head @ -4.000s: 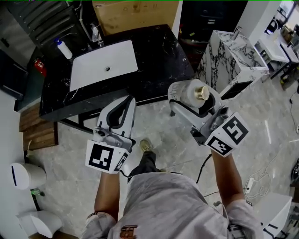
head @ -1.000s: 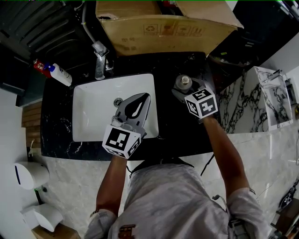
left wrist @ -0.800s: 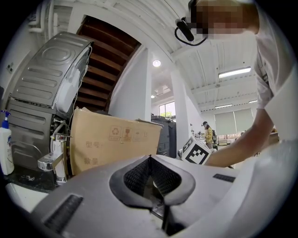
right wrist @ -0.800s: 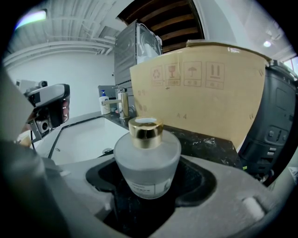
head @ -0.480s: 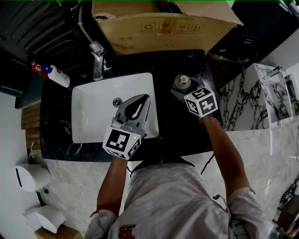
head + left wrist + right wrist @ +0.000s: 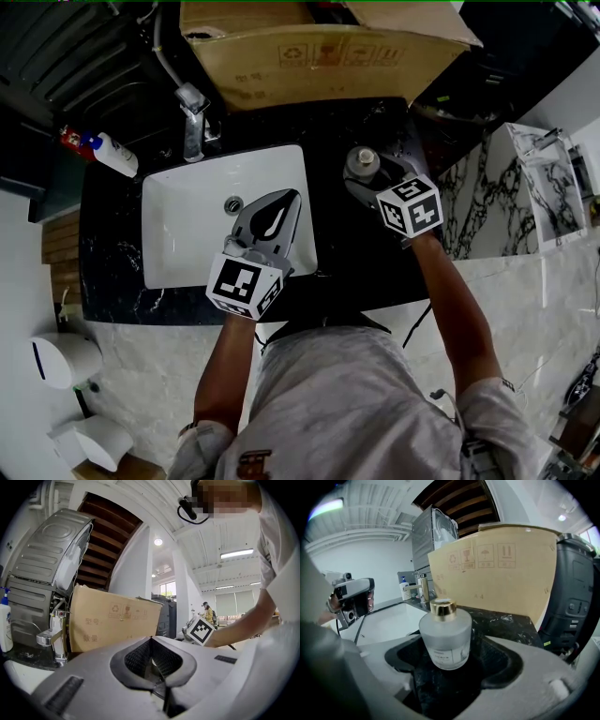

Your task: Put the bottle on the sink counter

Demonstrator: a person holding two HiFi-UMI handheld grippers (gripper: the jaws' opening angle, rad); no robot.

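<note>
Head view dim; gripper views bright, fisheye-warped, dark-cornered.

Left gripper [image 6: 278, 208] jaws together, arm extended forward. Right gripper [image 6: 367, 178] jaws opening, bottle [image 6: 445, 634] between them, pads clear.

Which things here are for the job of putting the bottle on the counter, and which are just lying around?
For the job: bottle, standing on the sink counter; right gripper, jaws opening with the bottle between them.
Just there: cardboard box; faucet; pump bottle; left gripper, shut and empty.
</note>
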